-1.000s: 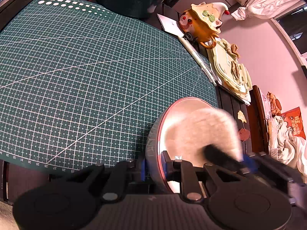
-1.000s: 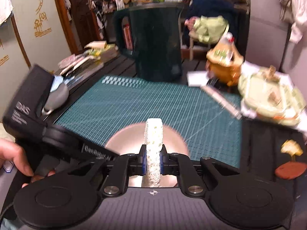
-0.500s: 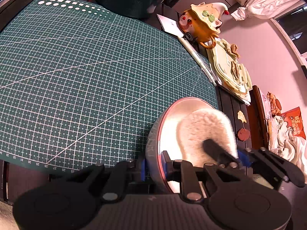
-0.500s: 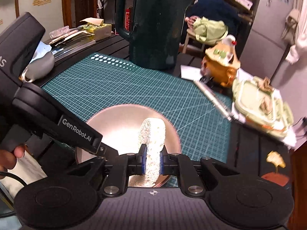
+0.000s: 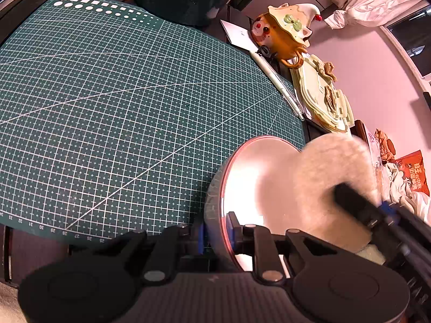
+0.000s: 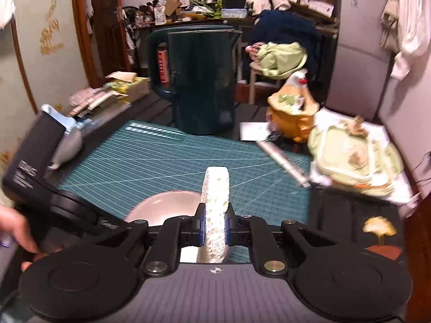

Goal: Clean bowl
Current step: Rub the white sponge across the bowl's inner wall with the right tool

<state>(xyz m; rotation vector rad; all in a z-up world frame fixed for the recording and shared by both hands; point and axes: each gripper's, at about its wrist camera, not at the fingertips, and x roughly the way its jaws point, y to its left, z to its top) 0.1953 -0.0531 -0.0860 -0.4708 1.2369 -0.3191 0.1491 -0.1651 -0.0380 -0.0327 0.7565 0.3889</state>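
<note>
Left wrist view: left tongs (image 5: 216,232) are pinching the bowl (image 5: 242,177) rim; right tongs (image 6: 214,227) are clamping the sponge (image 6: 216,210).

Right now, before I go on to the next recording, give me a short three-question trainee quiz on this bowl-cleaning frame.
1. True or false: the left gripper is clamped on the rim of the shiny round metal bowl.
2. What does the right gripper hold? A) the white utility knife B) the round white sponge pad C) nothing
3. Fill in: the bowl sits at the near right corner of the green gridded ____.

Key:
1. True; one finger is inside the bowl and the other outside its wall.
2. B; the round white sponge pad stands on edge between the pads, while the white utility knife lies by the mat's right edge.
3. Cutting mat.
</note>
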